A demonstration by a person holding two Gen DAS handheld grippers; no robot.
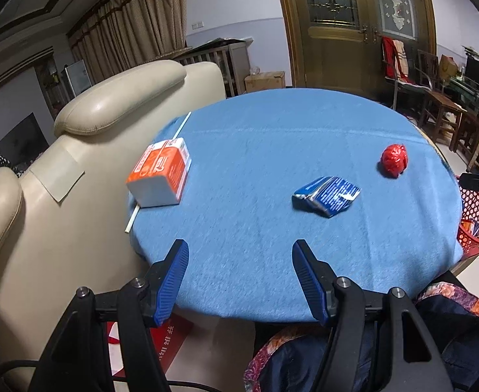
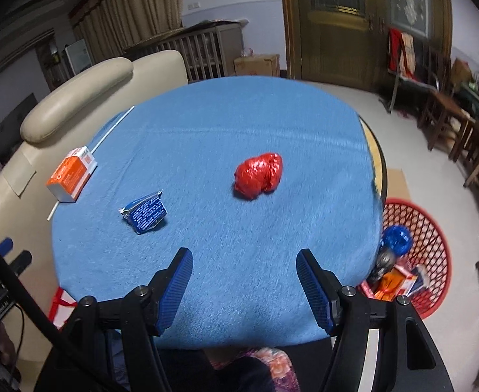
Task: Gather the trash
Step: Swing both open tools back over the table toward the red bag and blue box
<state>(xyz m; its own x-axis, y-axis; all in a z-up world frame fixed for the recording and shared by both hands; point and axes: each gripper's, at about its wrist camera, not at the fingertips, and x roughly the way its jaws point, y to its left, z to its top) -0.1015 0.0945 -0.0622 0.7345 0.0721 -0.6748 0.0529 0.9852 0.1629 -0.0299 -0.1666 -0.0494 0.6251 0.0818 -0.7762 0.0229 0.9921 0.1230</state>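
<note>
Here, with both pairs of tongs spread wide and empty over the tabletop point(image 2: 206, 124), the crumpled red wrapper point(image 2: 259, 175) lies straight ahead of the right tongs point(image 2: 244, 285), nearer them than the left tongs point(image 1: 240, 279), its long axis running crosswise.

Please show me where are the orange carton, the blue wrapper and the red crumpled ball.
orange carton point(image 1: 161, 171): left wrist view, on its orange top face.
blue wrapper point(image 1: 329, 194): left wrist view, on the printed blue middle.
red crumpled ball point(image 2: 259, 175): right wrist view, on its shiny centre.
</note>
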